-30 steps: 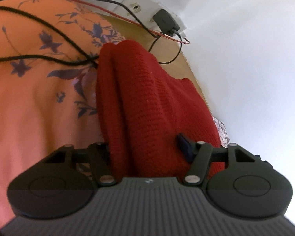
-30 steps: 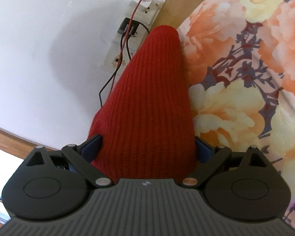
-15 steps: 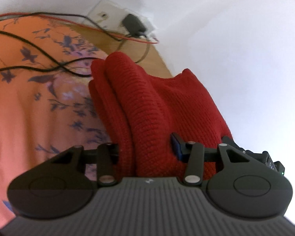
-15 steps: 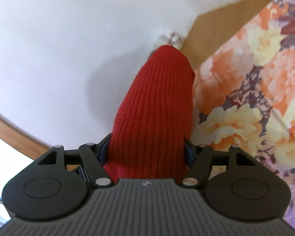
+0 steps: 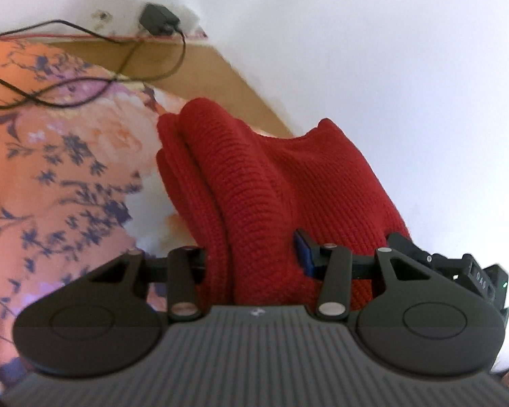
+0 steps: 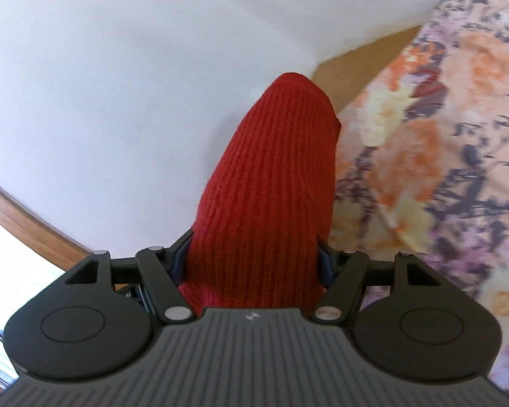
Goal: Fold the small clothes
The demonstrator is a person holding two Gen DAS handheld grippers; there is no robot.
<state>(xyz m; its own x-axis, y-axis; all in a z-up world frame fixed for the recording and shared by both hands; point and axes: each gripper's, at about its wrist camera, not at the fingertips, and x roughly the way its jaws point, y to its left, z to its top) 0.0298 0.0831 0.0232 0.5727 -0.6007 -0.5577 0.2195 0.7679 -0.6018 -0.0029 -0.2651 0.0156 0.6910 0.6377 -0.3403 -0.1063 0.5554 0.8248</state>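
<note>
Since a second ago both views have swung up toward the white wall [image 6: 125, 78]. The red knit garment [image 5: 271, 183] hangs bunched above the floral bedsheet [image 5: 51, 176], left tongs [image 5: 251, 257] and right tongs [image 6: 254, 261] each clamped on it, tilted upward.

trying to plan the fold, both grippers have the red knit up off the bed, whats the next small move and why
Probably lower both together toward the floral bedspread. The left gripper and right gripper each have their jaws shut on the red knit garment, which is bunched and seems to be in the air near the white wall. Laying it flat first would likely make a clean fold easier.
</note>
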